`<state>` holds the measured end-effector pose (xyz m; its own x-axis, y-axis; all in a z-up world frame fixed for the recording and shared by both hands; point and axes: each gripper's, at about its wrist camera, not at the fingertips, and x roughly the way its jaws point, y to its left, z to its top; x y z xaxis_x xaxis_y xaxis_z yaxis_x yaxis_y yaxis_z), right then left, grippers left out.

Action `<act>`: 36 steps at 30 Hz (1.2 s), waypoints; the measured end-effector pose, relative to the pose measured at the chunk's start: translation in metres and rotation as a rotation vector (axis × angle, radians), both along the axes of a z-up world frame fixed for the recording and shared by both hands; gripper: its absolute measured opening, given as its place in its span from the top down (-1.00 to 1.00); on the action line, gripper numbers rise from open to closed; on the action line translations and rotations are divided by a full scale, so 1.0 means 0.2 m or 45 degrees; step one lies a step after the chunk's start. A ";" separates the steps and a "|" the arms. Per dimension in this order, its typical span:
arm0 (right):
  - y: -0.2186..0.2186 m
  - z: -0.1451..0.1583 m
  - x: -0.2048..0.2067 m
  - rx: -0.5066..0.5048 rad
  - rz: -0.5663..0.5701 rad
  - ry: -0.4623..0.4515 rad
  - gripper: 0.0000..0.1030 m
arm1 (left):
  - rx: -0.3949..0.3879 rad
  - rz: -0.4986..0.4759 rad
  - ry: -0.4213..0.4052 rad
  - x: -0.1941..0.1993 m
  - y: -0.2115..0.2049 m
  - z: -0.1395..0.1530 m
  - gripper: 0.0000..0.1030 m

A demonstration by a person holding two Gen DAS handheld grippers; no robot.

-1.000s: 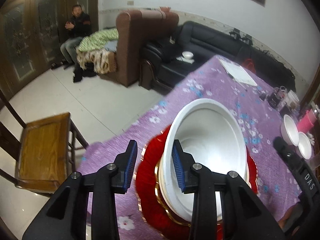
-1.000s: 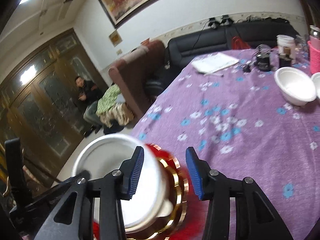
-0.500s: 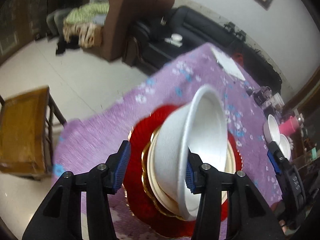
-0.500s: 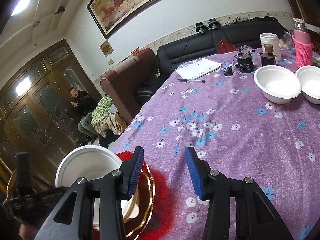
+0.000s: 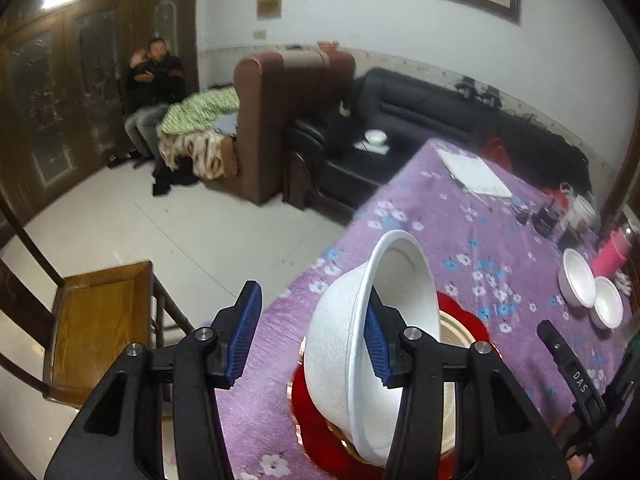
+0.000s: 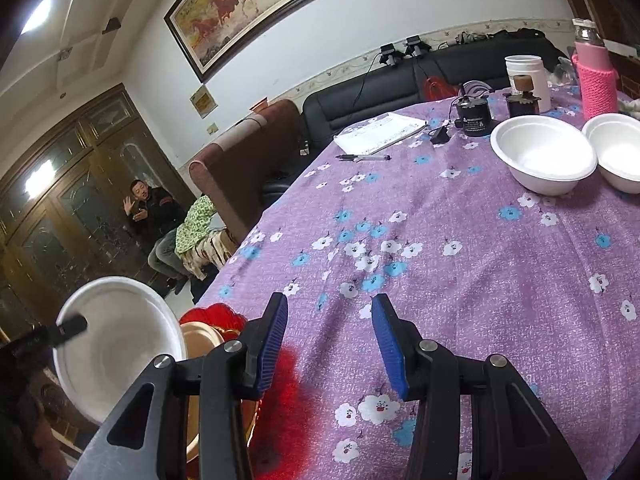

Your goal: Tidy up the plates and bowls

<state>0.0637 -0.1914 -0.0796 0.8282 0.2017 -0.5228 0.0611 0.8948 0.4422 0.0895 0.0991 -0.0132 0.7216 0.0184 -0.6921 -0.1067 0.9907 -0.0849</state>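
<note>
Left gripper looks hooked on the bowl rim, tilted above the red plate, maybe not fully pinched; right gripper spread and empty, so next carry it to the other bowls.

White letters "DAS" on the black right tool, nothing else legible
</note>
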 end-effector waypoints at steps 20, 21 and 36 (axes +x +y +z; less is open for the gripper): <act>0.21 0.09 -0.01 0.009 0.262 -0.042 -0.10 | -0.412 -0.176 0.341 0.13 0.07 -0.27 0.30; 0.22 0.10 -0.02 -0.002 0.263 -0.053 -0.10 | -0.397 -0.178 0.328 0.13 0.07 -0.25 0.30; 0.28 0.10 -0.04 -0.025 0.245 -0.045 -0.12 | -0.271 -0.172 0.261 0.16 0.13 -0.17 0.29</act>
